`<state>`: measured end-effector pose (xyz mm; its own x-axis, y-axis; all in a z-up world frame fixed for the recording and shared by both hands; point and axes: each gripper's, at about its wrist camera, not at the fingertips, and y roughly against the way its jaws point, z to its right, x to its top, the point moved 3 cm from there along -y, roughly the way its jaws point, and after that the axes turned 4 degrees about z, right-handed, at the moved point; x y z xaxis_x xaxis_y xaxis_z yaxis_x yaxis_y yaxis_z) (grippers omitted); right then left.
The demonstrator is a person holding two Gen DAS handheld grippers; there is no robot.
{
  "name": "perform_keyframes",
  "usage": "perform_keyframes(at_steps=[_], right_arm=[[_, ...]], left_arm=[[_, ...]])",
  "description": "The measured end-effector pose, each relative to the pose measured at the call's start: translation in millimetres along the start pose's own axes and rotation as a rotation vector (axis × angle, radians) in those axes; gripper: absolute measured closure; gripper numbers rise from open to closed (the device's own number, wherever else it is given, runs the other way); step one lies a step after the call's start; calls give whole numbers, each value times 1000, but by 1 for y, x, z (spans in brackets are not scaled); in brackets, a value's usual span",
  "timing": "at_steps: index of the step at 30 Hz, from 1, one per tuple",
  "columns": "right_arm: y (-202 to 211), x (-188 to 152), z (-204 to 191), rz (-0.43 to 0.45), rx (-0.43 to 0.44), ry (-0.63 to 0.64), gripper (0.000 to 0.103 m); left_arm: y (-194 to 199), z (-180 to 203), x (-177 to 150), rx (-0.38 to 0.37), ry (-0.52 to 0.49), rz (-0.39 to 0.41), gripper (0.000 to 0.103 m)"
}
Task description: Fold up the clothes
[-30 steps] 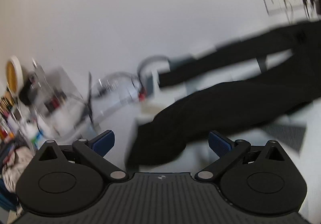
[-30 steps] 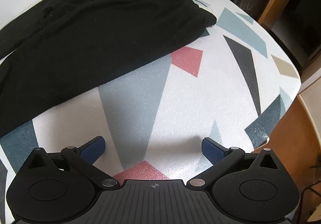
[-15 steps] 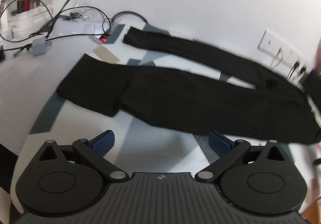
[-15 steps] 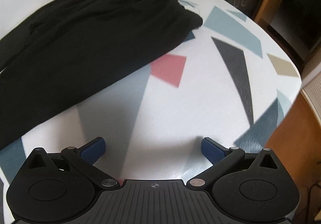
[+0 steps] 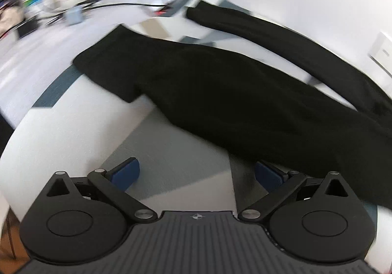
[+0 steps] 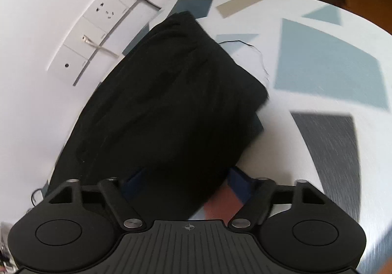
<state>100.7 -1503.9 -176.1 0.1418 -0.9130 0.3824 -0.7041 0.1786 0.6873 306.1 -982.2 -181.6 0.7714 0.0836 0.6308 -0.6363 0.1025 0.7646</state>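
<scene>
Though blurred, black trousers [image 5: 220, 92] on patterned tabletop [image 6: 328, 70], no legible writing.

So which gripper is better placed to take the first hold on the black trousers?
Probably the right gripper: its open fingers already straddle the edge of the black trousers near the waistband. The left gripper, also open, is over bare table, short of the cloth.

Your black trousers [image 5: 232, 92] are matt, soft knit cloth. The desk [image 6: 325, 65] cover looks finely grained, matt, printed with coloured shapes. Your left gripper [image 5: 196, 173] has matt black ribbed plastic, blue rubbery fingers [image 5: 126, 172], and bright metal pivot pins.
</scene>
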Motion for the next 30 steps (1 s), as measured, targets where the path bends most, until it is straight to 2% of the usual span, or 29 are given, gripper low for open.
perform_keyframes(at_steps=[1,2,4,6,8,13,15,16,17,21,22,24,30], right_arm=[[-3,4,1,6,19,7,34],[-6,6,2,13,26,11,40],[-9,10,5,29,29,18,58],[-12,14,10,31,7,10,86],[-14,19,18,14,-2,-34,97],[-16,19,29,19,70,-60,95],[-17,17,32,30,103,-72,82],[-17,17,34,35,117,-104,80],[-16,17,36,41,132,-135,78],[-16,11,40,55,160,-270,75],[-17,7,42,58,174,-315,75],[-18,1,43,70,188,-371,75],[-24,-1,22,126,132,-290,74]], left_arm=[[-3,3,2,27,1,0,0],[-5,7,4,52,-9,-1,0],[-11,9,9,54,-8,-10,0],[-14,8,14,55,5,-26,0],[-15,7,16,58,8,-27,0],[-19,8,15,52,1,8,0],[-20,6,18,43,15,10,0],[-18,2,20,14,44,13,0],[-15,-2,22,-23,81,17,0],[-1,-39,25,-320,346,41,0],[-2,-44,26,-354,379,39,0],[-7,-45,31,-367,380,32,0],[-25,-29,51,-309,351,25,1]])
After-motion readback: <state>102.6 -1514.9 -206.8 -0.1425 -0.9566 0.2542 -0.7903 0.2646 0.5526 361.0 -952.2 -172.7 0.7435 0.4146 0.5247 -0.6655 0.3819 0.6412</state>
